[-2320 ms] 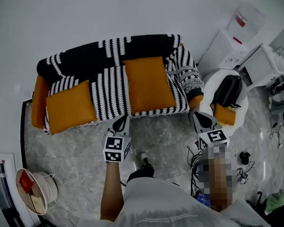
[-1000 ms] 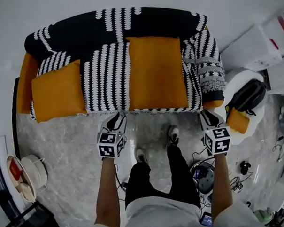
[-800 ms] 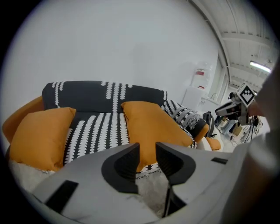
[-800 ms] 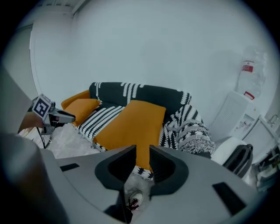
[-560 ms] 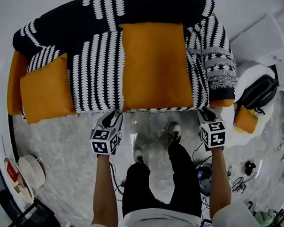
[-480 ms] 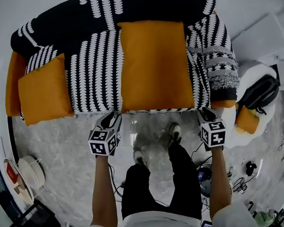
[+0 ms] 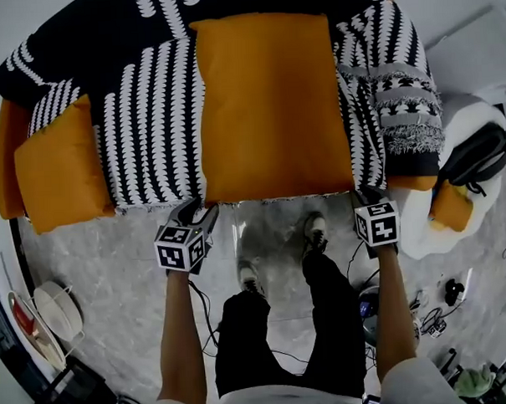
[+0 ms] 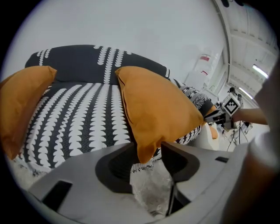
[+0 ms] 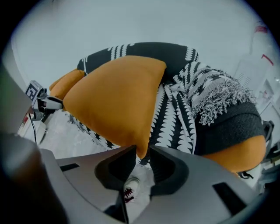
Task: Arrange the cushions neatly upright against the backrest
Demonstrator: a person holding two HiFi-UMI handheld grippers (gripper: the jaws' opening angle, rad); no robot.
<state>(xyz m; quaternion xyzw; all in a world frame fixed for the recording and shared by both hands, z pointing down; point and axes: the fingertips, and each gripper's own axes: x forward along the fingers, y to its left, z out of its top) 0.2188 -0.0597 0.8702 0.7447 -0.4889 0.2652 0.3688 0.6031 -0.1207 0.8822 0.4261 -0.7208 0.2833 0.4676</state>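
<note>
Drop to sofa (image 7: 149, 118) front edge done: my left gripper (image 7: 196, 213) jaws just spread wide, right gripper (image 7: 367, 199) narrowly apart, 1 corner of flat big cushion (image 7: 270, 104) in each (no pinch yet).

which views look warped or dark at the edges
head view: flat light, sharp, sofa bowed by the wide lens; left gripper view: strong fisheye, black corners, large cushion crisp; right gripper view: same black rim, backrest line curved

Large orange cushion (image 7: 270, 104) lies flat on sofa (image 7: 149, 118), smaller orange cushion (image 7: 59, 168) at left
</note>
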